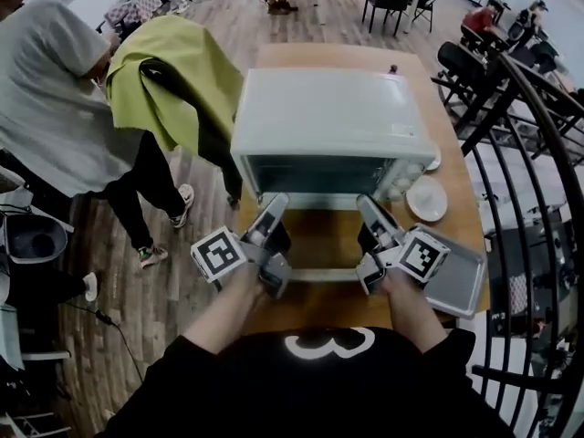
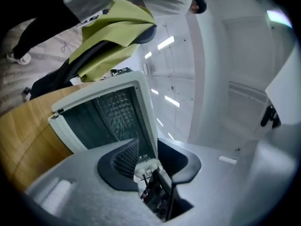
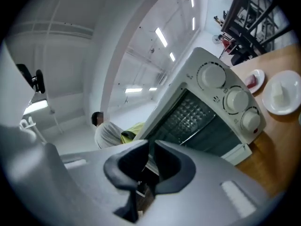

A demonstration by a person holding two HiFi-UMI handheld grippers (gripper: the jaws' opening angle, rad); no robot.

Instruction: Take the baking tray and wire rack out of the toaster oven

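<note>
Rack [image 2: 115, 109] shows only as a wire grid behind the dark door glass of the oven [image 1: 333, 117], which stands on the wooden worktop [image 1: 319, 57] with its front toward the person. A grey tray [image 1: 461, 286] lies flat on the worktop at the near right, just beside the right tool [image 1: 372, 210] and partly hidden by its marker cube. Both forearms reach forward from the bottom of the head view. The left hand [image 1: 242, 281] and right hand [image 1: 397, 286] sit behind the cubes, and the two tools point about level at the oven front, angled slightly toward each other and stopping just short of it. The left tool [image 1: 274, 210] has its jaws spread, with nothing between them but a sight of the oven's edge. The right tool's jaws are barely parted, a thin slit with nothing in it. A pale bar [image 1: 324, 275] lies across the worktop between the two tool bodies; I cannot tell what it is. Only the head view shows the tray, the bar and the oven's plain white top. Only the gripper views look into the glass: the left one shows the grid plainly, while the right one shows a diamond pattern there. The right gripper view also shows three knobs [image 3: 235, 98] down the oven's right side and two white plates [image 3: 282, 93] beside it. A green cloth [image 1: 173, 76] hangs over a chair left of the oven, next to a person [image 1: 55, 99] in grey.
</note>
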